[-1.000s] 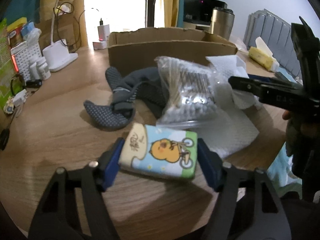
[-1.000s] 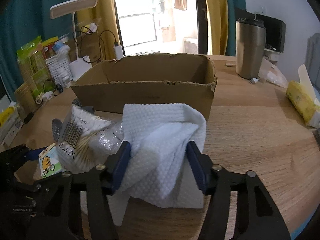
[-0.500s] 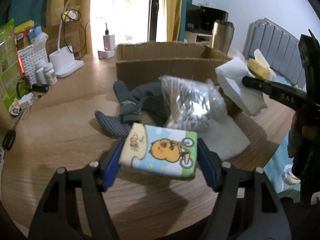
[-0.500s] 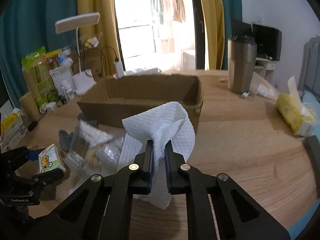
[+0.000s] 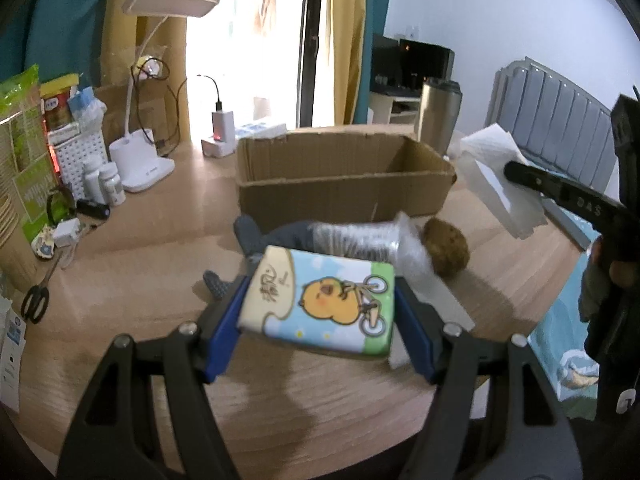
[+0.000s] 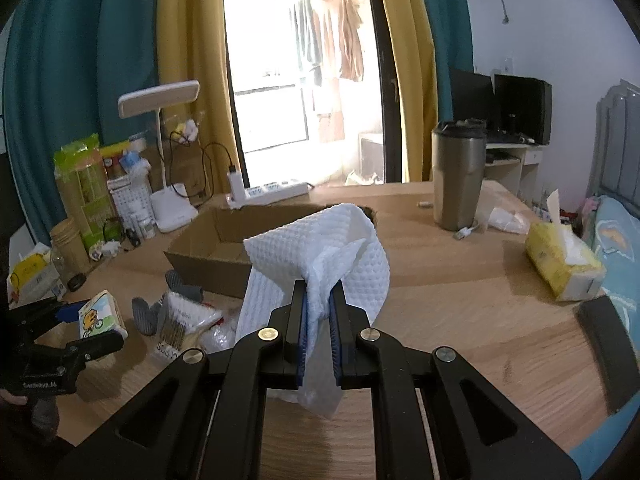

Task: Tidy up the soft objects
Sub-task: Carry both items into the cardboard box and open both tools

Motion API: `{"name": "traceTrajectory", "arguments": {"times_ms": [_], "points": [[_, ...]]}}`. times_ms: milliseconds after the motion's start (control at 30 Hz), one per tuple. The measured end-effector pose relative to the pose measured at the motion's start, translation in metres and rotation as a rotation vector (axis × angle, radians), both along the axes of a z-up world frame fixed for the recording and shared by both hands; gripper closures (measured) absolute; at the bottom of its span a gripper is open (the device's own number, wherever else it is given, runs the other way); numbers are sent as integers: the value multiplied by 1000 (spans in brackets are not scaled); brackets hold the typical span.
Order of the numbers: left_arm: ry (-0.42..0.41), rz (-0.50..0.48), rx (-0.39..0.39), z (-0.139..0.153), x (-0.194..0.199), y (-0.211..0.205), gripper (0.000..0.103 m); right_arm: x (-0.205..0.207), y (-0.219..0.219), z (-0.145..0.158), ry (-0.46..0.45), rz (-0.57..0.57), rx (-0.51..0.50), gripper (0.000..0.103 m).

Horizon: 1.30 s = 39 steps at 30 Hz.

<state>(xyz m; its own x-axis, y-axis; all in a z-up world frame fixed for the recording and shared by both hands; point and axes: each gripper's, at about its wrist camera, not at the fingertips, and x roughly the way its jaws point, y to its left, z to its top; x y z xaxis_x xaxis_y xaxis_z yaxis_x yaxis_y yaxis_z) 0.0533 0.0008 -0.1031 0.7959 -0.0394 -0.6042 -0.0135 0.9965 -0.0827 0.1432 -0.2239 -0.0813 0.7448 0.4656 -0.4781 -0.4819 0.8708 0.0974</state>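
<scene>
Left wrist view shows the wooden table filling the lower frame, with the open cardboard box at centre, its long axis running left to right. Right of it, the white cloth hangs off the table from the right gripper, whose jaws are pinched tight on its folds, the cloth drooping downward. At lower centre the left gripper stands half open, clamped on the tissue pack, held flat with its long axis spanning the blue pads, above the table.
</scene>
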Motion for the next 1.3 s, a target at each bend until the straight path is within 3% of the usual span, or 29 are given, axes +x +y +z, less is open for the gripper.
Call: {"name": "traceTrajectory", "arguments": {"times_ms": [933,1300], "points": [[-70,68,-44,48,62,25,32,47,7,38,-24,49,15,92],[-73,85,-50,53,104,31,32,78,13,34,3,73,13,92]]}}
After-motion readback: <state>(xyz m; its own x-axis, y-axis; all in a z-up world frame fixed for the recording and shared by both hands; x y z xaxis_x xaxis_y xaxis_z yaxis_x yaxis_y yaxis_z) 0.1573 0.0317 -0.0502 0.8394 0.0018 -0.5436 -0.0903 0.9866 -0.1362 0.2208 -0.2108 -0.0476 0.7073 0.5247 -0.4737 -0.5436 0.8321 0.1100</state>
